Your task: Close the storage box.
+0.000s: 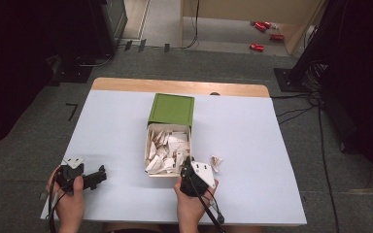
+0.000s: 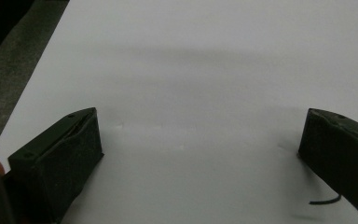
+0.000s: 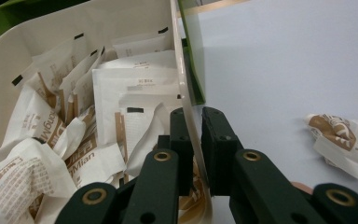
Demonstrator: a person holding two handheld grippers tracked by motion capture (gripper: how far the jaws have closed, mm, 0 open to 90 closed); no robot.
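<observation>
Closest to me, my right claw (image 3: 195, 154) is pinching the thin right-hand wall of the white cardboard drawer tray (image 3: 185, 70), its two black jaws nearly together with only that wall between them. I am gripping the wall rather than the contents, I judge, because it gives me a handle on the whole tray for sliding it in or out of its sleeve.

That tray is sitting around the middle of the tabletop (image 1: 252, 141), pulled out toward the near edge from the green box sleeve (image 1: 171, 109), which is lying behind it toward the far edge. The tray is heaped with crumpled white and brown paper sachets (image 3: 51, 140), so keeping it flat on the tabletop is stopping them from spilling.

One stray crumpled sachet (image 3: 340, 135) is lying on the tabletop just beside the tray, on its right.

My left claw (image 1: 97, 177) is resting near the near left corner of the tabletop, well apart from the tray, its jaws spread wide with nothing between them but bare white surface. I am keeping it parked there, I think, because the right hand alone is managing the tray.
</observation>
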